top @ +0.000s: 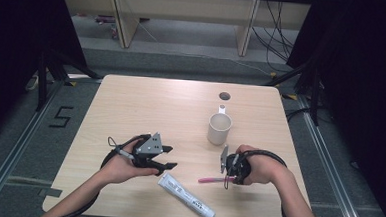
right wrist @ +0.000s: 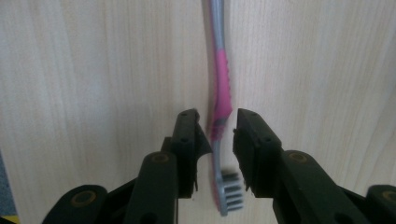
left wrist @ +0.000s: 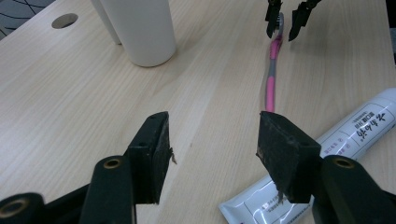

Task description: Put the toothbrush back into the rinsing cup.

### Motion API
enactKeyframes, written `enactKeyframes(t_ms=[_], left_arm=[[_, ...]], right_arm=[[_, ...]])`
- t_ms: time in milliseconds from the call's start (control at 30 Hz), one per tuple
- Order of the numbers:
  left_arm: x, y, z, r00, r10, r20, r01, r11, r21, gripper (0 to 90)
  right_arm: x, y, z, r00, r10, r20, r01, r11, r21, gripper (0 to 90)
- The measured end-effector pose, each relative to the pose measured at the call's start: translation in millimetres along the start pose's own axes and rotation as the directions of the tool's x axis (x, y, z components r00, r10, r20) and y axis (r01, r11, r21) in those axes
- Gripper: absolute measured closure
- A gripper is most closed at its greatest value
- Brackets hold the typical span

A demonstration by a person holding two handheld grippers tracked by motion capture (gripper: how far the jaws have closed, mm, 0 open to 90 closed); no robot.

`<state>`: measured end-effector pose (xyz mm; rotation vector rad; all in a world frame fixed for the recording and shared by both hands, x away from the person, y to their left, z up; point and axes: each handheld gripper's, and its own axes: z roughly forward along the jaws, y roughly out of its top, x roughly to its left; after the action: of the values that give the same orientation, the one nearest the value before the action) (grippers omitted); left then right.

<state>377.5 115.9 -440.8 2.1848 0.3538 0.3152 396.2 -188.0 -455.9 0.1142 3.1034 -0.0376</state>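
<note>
Straddling the toothbrush [right wrist: 219, 107] neck: right gripper [right wrist: 218, 135], jaws apart, left pad touching, right clear. Brush lies flat on table [top: 146, 106], handle toward 12 o'clock, bristles at 6.

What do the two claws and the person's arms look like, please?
Both claws, left claw and right claw, are black, with two flat, blocky black jaws and brass-coloured pivot pins at the joints. Each carries a grey three-cornered plate with small holes on top. A black cable loops back from each along the forearm. The forearms are bare; no sleeves are visible.
</note>
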Motion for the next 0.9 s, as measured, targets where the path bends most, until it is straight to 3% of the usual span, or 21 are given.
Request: enactKeyframes(t_ms=[67, 133, 167, 267, 300, 367, 467, 533, 600, 667, 733, 767, 833, 900], left_arm=[[0.5, -2.0, -1.4, 1.0000, -0.003, 0.000, 0.003, 1.0000, 0.003, 43.8], [0.6, -3.4, -2.0, 1.0000, -0.006, -0.006, 0.006, 1.0000, 0.003, 43.8], [0.6, -4.1, -2.1, 1.0000, -0.007, -0.005, 0.007, 1.0000, 0.001, 43.7], [0.4, -5.4, -2.3, 0.9999, -0.010, -0.009, 0.010, 0.9999, -0.003, 43.2], [0.7, -5.5, -2.8, 1.0000, -0.009, -0.004, 0.009, 1.0000, 0.002, 43.1], [0.6, -6.5, -3.4, 0.9999, -0.011, 0.001, 0.011, 0.9999, -0.002, 43.0], [0.9, -7.2, -3.6, 1.0000, -0.009, 0.001, 0.009, 1.0000, -0.002, 42.8], [0.9, -7.9, -3.8, 0.9999, -0.014, -0.001, 0.014, 0.9999, -0.002, 42.8], [0.9, -8.6, -4.0, 0.9999, -0.012, -0.007, 0.012, 0.9999, -0.004, 42.8], [1.0, -9.2, -4.2, 0.9999, -0.010, -0.003, 0.010, 0.9999, -0.002, 42.9], [0.4, -9.8, -4.4, 1.0000, -0.009, 0.001, 0.009, 1.0000, -0.001, 43.3], [-0.1, -9.9, -4.3, 1.0000, -0.005, 0.002, 0.005, 1.0000, 0.001, 43.6], [-0.7, -9.7, -4.5, 0.9999, 0.002, 0.013, -0.002, 1.0000, 0.009, 44.3], [-1.0, -9.3, -4.8, 0.9998, 0.006, 0.018, -0.007, 0.9999, 0.015, 45.3]], right_arm=[[-1.8, 2.8, 2.9, 0.9997, -0.026, -0.001, 0.026, 1.000, 0.007, 70.4], [-1.1, 4.4, 5.0, 0.9999, -0.007, -0.010, 0.007, 1.000, 0.015, 71.2], [-2.6, 5.6, 5.6, 0.9994, -0.032, -0.010, 0.032, 0.999, 0.024, 71.4], [-4.3, 7.8, 9.2, 0.9988, -0.048, -0.015, 0.048, 0.998, 0.028, 72.4], [-1.7, 7.3, 10.1, 0.9996, -0.003, -0.029, 0.004, 1.000, 0.031, 72.5], [-5.6, 8.2, 11.6, 0.9988, -0.044, -0.024, 0.044, 0.999, 0.028, 72.9], [-7.2, 8.1, 14.4, 0.9980, -0.060, -0.021, 0.060, 0.998, 0.016, 73.8], [-11.2, 9.7, 16.5, 0.9941, -0.106, -0.026, 0.106, 0.994, 0.016, 76.2], [-7.8, 9.8, 16.1, 0.9984, -0.045, -0.035, 0.046, 0.998, 0.030, 77.6], [-7.2, 9.8, 16.0, 0.9988, -0.023, -0.043, 0.025, 0.999, 0.037, 78.9], [-8.2, 9.8, 16.5, 0.9985, -0.031, -0.044, 0.033, 0.999, 0.031, 79.5], [-12.4, 9.6, 17.5, 0.9963, -0.075, -0.040, 0.076, 0.997, 0.019, 80.0], [-10.0, 10.4, 15.6, 0.9979, -0.017, -0.063, 0.019, 0.999, 0.043, 80.2], [-12.1, 10.2, 16.2, 0.9978, -0.033, -0.058, 0.035, 0.999, 0.033, 80.4]])
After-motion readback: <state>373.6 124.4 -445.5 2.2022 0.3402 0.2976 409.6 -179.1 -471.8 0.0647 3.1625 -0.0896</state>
